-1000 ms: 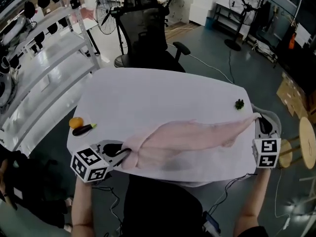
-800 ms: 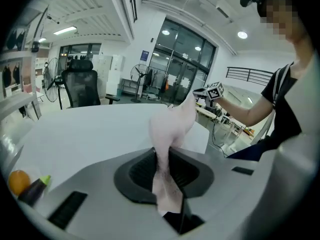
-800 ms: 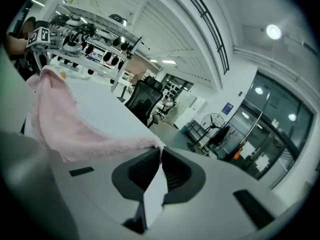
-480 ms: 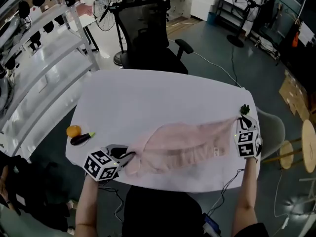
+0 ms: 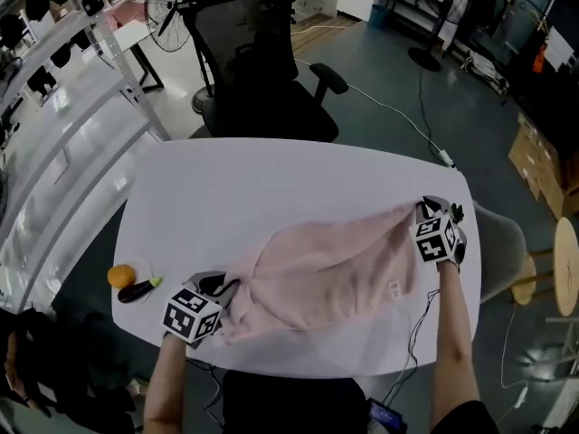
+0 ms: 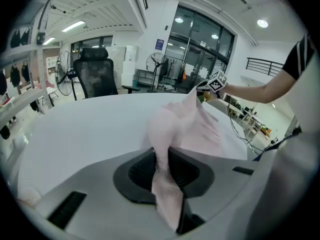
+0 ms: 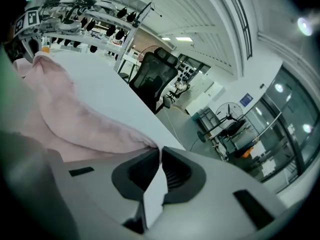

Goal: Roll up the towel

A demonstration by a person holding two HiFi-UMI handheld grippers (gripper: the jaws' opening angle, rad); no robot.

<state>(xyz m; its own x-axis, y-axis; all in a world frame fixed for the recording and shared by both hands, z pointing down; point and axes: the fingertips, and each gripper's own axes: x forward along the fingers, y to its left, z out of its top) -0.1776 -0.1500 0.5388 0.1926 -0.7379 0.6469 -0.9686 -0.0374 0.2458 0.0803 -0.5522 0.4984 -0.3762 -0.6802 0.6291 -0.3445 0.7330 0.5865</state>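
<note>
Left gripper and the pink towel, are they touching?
Touching. The left gripper view shows the left gripper with its fingers pinching a fold of the pink towel.

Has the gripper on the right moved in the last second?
Yes. The right gripper, shut on the towel, has gone up the table from its near edge to beside the small green thing.

We find no legible text, brand or number in any view. The left gripper (image 5: 226, 286) and right gripper (image 5: 422, 212) carry black-and-white square markers (image 5: 192, 315) only, without characters. A blue wall sign (image 6: 159, 44) is too small to read. The tag (image 5: 393, 287) on the towel (image 5: 335, 265) shows no readable print.
</note>
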